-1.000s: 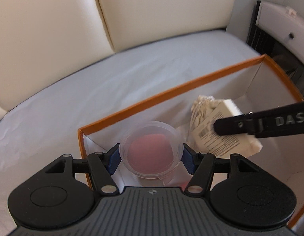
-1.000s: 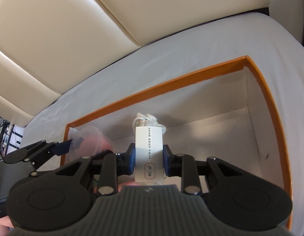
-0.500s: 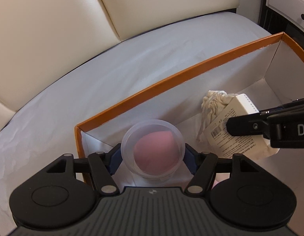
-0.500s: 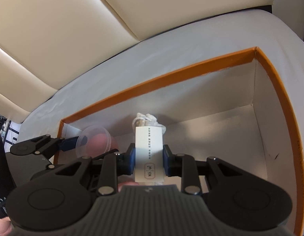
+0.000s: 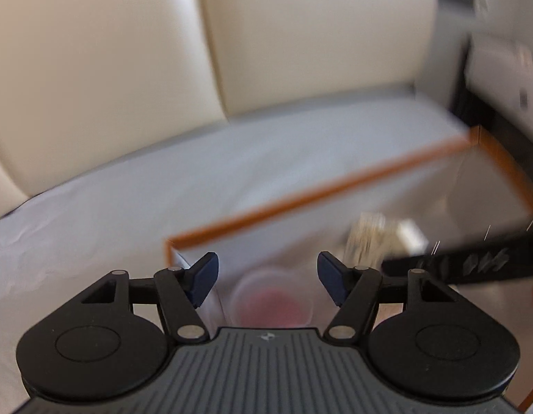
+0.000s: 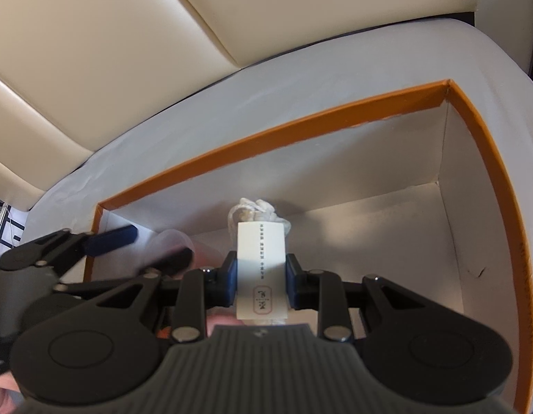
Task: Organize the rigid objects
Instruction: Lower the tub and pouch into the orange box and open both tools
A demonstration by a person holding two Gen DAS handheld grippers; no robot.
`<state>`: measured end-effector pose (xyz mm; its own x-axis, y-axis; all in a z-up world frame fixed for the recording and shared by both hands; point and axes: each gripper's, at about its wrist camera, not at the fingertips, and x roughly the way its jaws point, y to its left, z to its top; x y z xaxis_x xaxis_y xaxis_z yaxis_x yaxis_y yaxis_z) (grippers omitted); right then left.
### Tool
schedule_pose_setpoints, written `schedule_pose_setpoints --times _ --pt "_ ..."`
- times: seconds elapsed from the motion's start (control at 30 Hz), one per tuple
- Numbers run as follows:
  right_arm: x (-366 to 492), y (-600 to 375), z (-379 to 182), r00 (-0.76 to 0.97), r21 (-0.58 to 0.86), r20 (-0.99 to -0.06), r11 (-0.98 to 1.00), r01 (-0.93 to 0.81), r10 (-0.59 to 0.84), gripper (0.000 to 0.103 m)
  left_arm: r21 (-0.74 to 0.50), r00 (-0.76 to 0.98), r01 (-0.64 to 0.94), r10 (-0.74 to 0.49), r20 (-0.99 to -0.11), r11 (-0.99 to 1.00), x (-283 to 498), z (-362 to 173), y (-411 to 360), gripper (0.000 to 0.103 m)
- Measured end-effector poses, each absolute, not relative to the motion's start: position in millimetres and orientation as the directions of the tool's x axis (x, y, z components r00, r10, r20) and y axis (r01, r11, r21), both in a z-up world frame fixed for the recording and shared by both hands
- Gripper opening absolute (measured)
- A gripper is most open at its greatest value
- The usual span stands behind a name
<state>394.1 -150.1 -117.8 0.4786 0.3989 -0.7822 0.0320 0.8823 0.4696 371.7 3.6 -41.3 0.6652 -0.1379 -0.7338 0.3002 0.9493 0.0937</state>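
Left gripper (image 5: 267, 277): jaws spread wide apart, gripping nothing; its blue pads (image 5: 201, 277) stand above the near left corner of the box; the view is motion-blurred
Clear cup (image 5: 272, 302): round see-through plastic container with something pink inside, lying in the box below and between the left gripper's open fingers, free of both pads; in the right wrist view it shows only as a pale blur (image 6: 178, 241) beside the left gripper's fingers
Right gripper (image 6: 261, 284): clamped on a white labelled packet (image 6: 261, 269), pads pressed against its two long sides; the packet is upright, with printed text and a small red stamp facing the camera
Packet's far end: a bunched off-white knot of cord or fabric (image 6: 254, 207) sticks out above the label; what it is made of cannot be told
Orange-rimmed box (image 6: 300, 138): open cardboard box, white inside, sitting on a pale grey sheet (image 6: 300, 69); both grippers are over its interior
Backdrop: cream leather cushions (image 6: 111, 51) rise behind the sheet
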Motion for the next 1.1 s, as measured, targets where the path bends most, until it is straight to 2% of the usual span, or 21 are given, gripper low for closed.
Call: schedule_pose_setpoints --times 0.1,0.3,0.43,0.63,0.83,1.0,1.1 --pt "397.7 -146.8 -117.8 0.47 0.483 -0.778 0.875 0.025 0.416 0.027 0.071 0.721 0.222 -0.115 -0.684 0.972 358.4 -27.0 18.1 0.078" --pt "408.5 -128.9 -123.2 0.452 0.496 -0.781 0.868 0.031 0.431 0.027 0.184 0.744 0.108 0.044 -0.667 0.977 346.8 -19.2 32.9 0.077" --pt "417.0 -120.5 -132.4 0.426 0.506 -0.789 0.862 0.042 0.442 0.027 0.165 0.711 0.099 0.046 -0.701 0.981 342.4 -25.1 40.0 0.068" --pt "421.5 -116.6 -139.3 0.398 0.465 -0.818 0.885 0.033 0.415 0.028 0.159 0.718 0.063 0.066 -0.693 0.985 328.1 -29.3 42.8 0.068" --pt "417.5 -114.2 -133.3 0.41 0.319 -0.866 0.948 0.012 0.286 0.037 0.119 0.739 -0.002 0.081 -0.669 0.993 315.7 -30.8 48.5 0.068" --pt "415.7 -116.9 -138.7 0.38 0.299 -0.885 0.954 0.022 0.269 0.036 0.1 0.749 -0.024 0.085 -0.657 0.995 308.3 -34.7 45.4 0.068" --pt "415.3 -114.0 -140.7 0.386 0.282 -0.888 0.959 0.03 0.249 0.033 0.09 0.752 -0.039 0.088 -0.654 0.995 308.3 -35.7 46.5 0.068"
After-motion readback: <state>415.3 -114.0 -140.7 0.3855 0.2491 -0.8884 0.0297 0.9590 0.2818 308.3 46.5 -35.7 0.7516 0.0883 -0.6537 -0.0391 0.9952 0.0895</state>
